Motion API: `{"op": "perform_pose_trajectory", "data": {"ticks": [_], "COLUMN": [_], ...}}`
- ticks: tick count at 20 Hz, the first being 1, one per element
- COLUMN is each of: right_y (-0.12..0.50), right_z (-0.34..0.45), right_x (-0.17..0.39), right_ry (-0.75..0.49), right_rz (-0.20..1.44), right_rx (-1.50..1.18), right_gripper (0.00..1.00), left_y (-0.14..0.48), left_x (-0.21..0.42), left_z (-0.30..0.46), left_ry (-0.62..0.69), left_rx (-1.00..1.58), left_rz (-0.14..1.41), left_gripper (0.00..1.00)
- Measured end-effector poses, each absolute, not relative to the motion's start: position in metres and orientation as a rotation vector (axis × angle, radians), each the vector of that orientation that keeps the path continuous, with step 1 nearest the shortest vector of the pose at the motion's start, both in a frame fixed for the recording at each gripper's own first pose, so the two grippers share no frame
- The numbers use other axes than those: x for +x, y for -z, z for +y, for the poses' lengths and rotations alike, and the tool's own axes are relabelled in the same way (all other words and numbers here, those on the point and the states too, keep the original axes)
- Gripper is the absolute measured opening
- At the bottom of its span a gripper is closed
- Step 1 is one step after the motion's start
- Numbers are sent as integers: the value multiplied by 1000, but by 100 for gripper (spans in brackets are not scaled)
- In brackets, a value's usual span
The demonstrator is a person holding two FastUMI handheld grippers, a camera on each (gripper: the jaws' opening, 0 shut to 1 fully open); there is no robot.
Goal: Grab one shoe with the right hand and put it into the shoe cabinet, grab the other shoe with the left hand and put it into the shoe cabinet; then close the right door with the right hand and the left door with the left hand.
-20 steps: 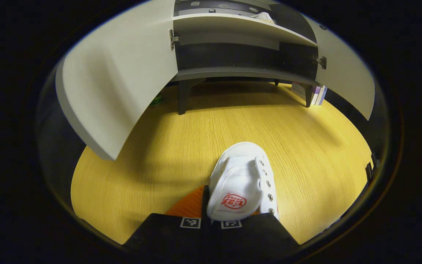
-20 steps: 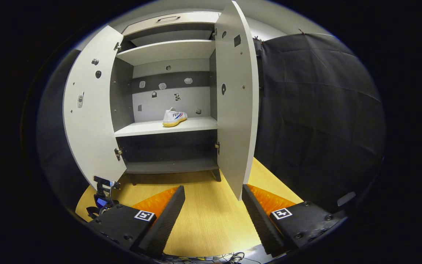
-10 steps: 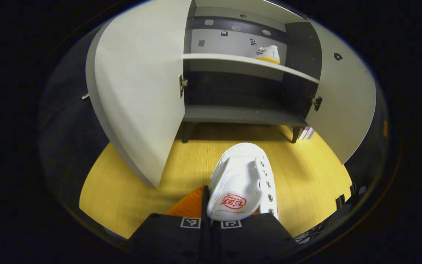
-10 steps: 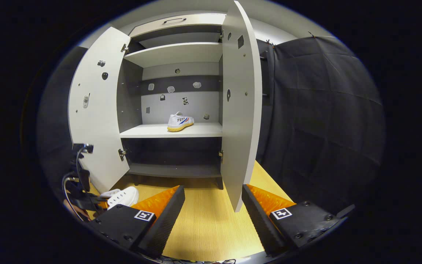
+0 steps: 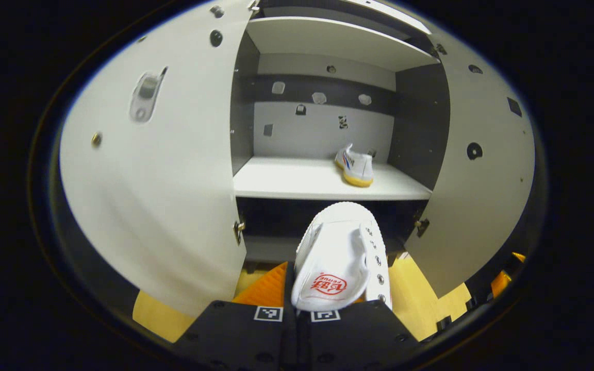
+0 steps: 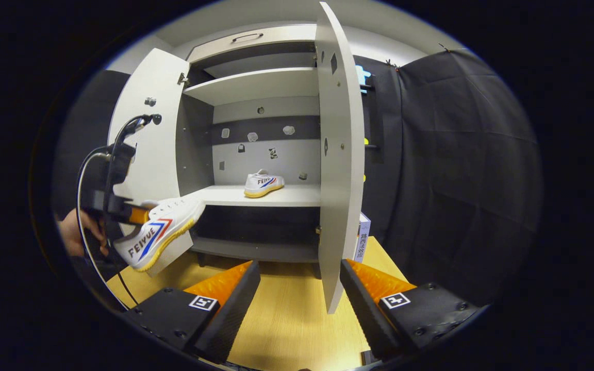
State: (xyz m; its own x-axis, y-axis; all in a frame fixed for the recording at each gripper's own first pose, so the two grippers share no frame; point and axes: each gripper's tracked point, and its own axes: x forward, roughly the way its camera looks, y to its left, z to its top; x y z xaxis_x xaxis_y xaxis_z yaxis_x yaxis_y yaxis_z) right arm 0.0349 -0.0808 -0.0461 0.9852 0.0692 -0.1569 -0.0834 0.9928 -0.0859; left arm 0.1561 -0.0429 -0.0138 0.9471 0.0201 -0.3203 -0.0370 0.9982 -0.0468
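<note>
A white canvas shoe (image 5: 338, 257) is held toe-forward in my left gripper (image 5: 302, 288), whose fingers are shut on its heel end, in front of the open shoe cabinet. A second white shoe (image 5: 356, 165) with a yellow sole rests on the right part of the middle shelf (image 5: 297, 180). In the right gripper view, the left gripper (image 6: 116, 206) carries its shoe (image 6: 158, 232) in the air beside the left door (image 6: 147, 129), below shelf height. My right gripper (image 6: 299, 299) stands open and empty, low above the floor, by the right door's edge (image 6: 338, 170).
Both cabinet doors stand wide open: the left door (image 5: 163, 170) and the right door (image 5: 482, 180). A lower dark shelf (image 6: 256, 250) sits under the middle one. The floor (image 6: 286, 319) is yellow wood. Books (image 6: 363, 239) lean beside the cabinet's right foot. A hand (image 6: 75, 232) holds the left gripper.
My left gripper has lifted the shoe off the floor and risen toward the middle shelf. The right gripper has stayed open and shifted only slightly.
</note>
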Motion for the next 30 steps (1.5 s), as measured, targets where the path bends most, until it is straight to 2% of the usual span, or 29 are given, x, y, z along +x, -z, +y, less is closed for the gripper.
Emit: {"op": "perform_pose_trajectory", "data": {"ticks": [6, 10, 18, 23, 27, 29, 30], "right_y": [40, 33, 20, 19, 20, 20, 20], "right_z": [-116, -142, -191, -204, -204, -204, -204], "right_x": [40, 42, 40, 42, 42, 44, 44], "right_ry": [-52, -12, 98, 123, 115, 108, 105], "right_rz": [146, 126, 89, 96, 100, 102, 101], "right_rx": [-31, 10, -1, -10, -30, -34, -33], "right_gripper": [99, 99, 99, 99, 99, 99, 99], "left_y": [-75, -99, -77, -43, -28, -28, -30], "left_x": [253, 327, 455, 490, 500, 499, 499], "left_z": [-34, -26, -6, -7, -4, -5, -7], "left_ry": [-88, -114, -158, -185, -206, -204, -189], "left_rx": [68, 87, -6, 56, 86, 85, 80], "left_rz": [210, 227, 445, 564, 599, 601, 594], "left_gripper": [6, 6, 6, 6, 7, 13, 20]}}
